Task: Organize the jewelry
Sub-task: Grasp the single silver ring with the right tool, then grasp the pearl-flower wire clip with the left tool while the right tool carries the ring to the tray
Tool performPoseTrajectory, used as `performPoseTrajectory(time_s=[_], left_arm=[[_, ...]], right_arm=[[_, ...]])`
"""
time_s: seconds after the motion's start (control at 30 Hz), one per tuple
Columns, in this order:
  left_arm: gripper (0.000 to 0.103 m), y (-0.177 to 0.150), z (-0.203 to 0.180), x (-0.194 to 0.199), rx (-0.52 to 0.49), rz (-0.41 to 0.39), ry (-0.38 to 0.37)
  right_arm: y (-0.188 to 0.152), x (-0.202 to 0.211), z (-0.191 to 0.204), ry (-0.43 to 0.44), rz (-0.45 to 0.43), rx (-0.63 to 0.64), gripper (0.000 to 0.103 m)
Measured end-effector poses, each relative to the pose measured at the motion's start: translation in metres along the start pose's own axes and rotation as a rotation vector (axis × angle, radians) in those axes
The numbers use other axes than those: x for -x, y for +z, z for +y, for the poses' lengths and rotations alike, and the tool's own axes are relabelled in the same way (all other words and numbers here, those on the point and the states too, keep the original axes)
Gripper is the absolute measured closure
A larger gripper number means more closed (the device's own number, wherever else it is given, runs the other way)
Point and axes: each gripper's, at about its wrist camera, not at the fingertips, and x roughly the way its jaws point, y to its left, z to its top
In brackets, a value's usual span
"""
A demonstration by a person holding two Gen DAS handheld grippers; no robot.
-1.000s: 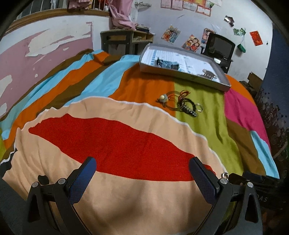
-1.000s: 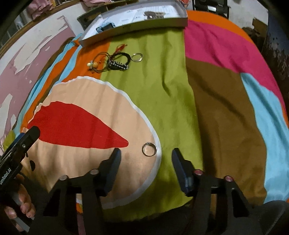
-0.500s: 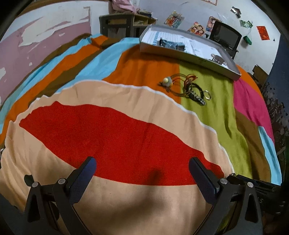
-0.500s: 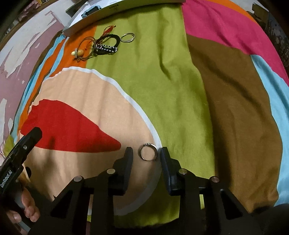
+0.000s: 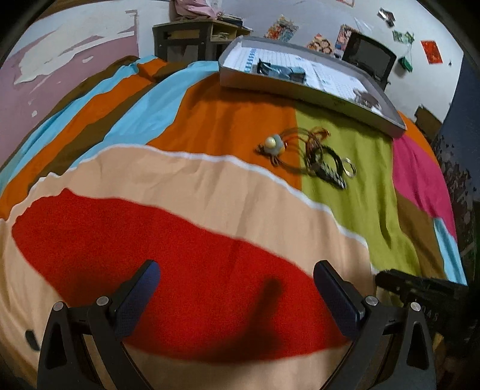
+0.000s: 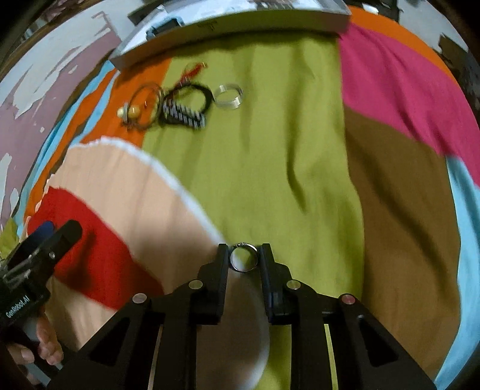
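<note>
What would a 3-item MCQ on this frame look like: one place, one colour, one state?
1. The grey tray lies:
A. at the bed's far end
B. on the floor
C. on the chair

2. The cloth under the wide silver band is:
A. red
B. green
C. blue

3. The right hand-held gripper is:
A. wide open
B. shut on the small ring
C. shut on nothing

Key: A, beyond the jewelry pile; B, the band rests on the green patch; B, both fingers press the ring's sides.

Tray (image 6: 234,21) top cut off by frame edge; tangled bracelets (image 6: 183,108) motion-blurred, individual pieces indistinct.
</note>
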Motion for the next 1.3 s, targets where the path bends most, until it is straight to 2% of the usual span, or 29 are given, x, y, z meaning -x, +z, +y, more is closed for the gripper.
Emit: performPoseTrajectory(time_s=[0.2,0.37,0.47,0.57,0.67,0.8,0.93,1.0,1.07,1.3], left_arm=[[0.000,0.023,0.006,-0.018,0.049,-0.051,-0.032],[0.005,0.044,0.002,-0.034,0.038,-0.079,-0.054],[0.010,0.058,-0.003,-0.044,0.001,-0.107,-0.057],[0.015,0.070,-0.006,-0.057,-0.011,-0.103,-0.070],[0.017,0.078,-0.007,-0.068,-0.009,-0.102,-0.080],[0.030,0.083,-0.015,-0.078,-0.038,-0.097,-0.091],[0.045,0.084,-0.021,-0.081,-0.070,-0.102,-0.090],[0.065,0.086,-0.022,-0.081,-0.076,-0.106,-0.095],[0.078,0.089,-0.023,-0.081,-0.083,-0.110,-0.103],[0.082,0.095,-0.025,-0.069,-0.090,-0.118,-0.134]], right_arm=[[0.041,-0.012,0.013,0.044,-0.071,0.066,0.085],[0.067,-0.022,0.024,0.056,-0.119,0.110,0.085],[0.076,-0.023,0.027,0.061,-0.150,0.121,0.085],[0.083,-0.026,0.030,0.061,-0.175,0.135,0.085],[0.083,-0.023,0.024,0.070,-0.191,0.138,0.085],[0.092,-0.025,0.030,0.077,-0.209,0.147,0.085],[0.094,-0.022,0.017,0.091,-0.228,0.145,0.085],[0.098,-0.020,0.017,0.097,-0.238,0.141,0.085],[0.101,-0.019,0.020,0.102,-0.250,0.137,0.085],[0.106,0.000,0.016,0.124,-0.329,0.136,0.085]])
